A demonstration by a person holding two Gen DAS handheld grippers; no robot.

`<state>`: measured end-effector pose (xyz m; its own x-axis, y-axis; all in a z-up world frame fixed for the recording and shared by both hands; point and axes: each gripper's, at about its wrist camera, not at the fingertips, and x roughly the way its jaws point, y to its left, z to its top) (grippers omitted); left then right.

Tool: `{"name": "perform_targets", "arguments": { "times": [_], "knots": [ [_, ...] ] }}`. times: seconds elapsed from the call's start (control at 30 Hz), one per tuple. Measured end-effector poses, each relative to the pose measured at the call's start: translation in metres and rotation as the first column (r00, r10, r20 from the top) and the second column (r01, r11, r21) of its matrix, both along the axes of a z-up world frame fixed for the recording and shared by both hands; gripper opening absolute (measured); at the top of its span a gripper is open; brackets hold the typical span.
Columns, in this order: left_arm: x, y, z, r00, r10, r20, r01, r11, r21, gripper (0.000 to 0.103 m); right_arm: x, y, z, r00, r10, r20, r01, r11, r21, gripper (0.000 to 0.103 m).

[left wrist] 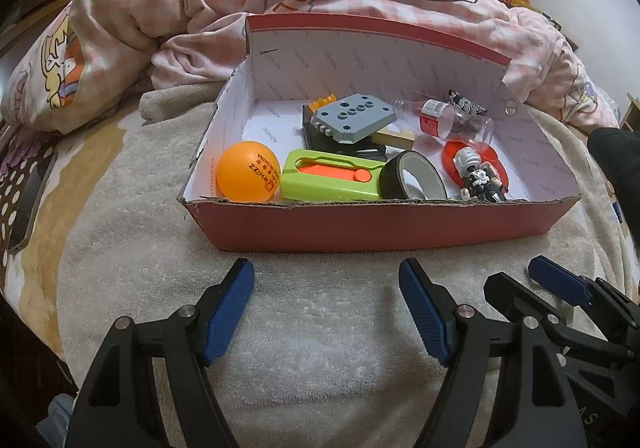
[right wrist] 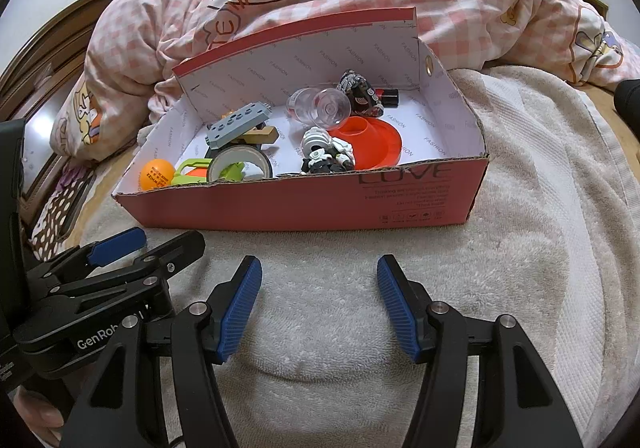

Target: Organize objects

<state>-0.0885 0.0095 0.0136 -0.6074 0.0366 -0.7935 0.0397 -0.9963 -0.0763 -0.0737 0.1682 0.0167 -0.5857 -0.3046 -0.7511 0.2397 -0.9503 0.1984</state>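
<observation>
Cardboard box [left wrist: 384,224], terry towel [left wrist: 320,328]

Both views are lit pretty evenly by soft indoor light, no harsh glare anywhere. The shallow pink cardboard box [left wrist: 384,224] throws only a faint shadow on the cream terry towel [left wrist: 320,328], slightly darker under the black grippers. Heavy fisheye bending curves the pink checked quilt [right wrist: 360,3] and leaves black corners. Centre is sharp, edges go soft, and the clear plastic bottle [right wrist: 324,107] catches a small highlight.
</observation>
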Motion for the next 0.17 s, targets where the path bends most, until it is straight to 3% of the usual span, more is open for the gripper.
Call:
{"name": "perform_targets", "arguments": {
  "times": [0.17],
  "knots": [
    [0.0, 0.0003, -0.0001, 1.0, 0.0, 0.009, 0.0, 1.0, 0.001, 0.076, -0.0002, 0.0002, 0.0003, 1.0, 0.0, 0.0, 0.0, 1.0, 0.0, 0.062]
  ]
}}
